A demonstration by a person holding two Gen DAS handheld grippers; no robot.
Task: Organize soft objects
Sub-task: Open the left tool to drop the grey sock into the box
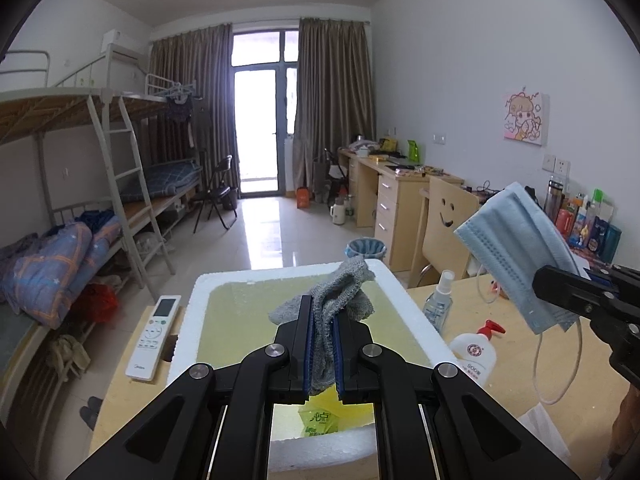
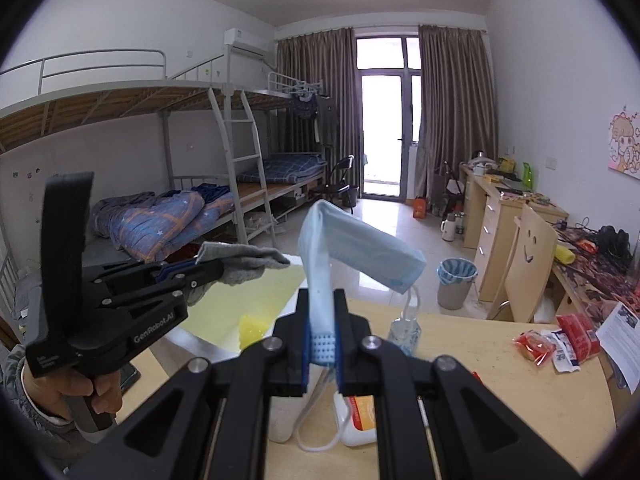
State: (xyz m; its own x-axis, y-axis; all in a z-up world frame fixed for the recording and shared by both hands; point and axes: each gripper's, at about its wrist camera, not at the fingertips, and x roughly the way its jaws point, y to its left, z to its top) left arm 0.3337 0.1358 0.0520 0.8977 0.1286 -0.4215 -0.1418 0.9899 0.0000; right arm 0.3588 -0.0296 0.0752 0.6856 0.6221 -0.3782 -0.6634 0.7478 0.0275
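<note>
My left gripper (image 1: 322,316) is shut on a grey knitted cloth (image 1: 332,300) and holds it above the white foam box (image 1: 188,320), which has a yellow inside. A yellow plastic packet (image 1: 320,420) lies in the box under the gripper. My right gripper (image 2: 322,308) is shut on a light blue face mask (image 2: 360,252), held in the air right of the box. The mask's ear loops hang down. In the left wrist view the mask (image 1: 516,256) and right gripper (image 1: 580,296) are at the right. In the right wrist view the left gripper (image 2: 208,270) with the cloth (image 2: 248,264) is at the left.
On the wooden table (image 1: 520,360) stand a clear spray bottle (image 1: 438,304) and a white pump bottle (image 1: 476,352) next to the box. A white remote (image 1: 154,338) lies left of the box. Red and white snack packets (image 2: 556,340) lie at the table's right. A chair (image 1: 444,232) stands behind.
</note>
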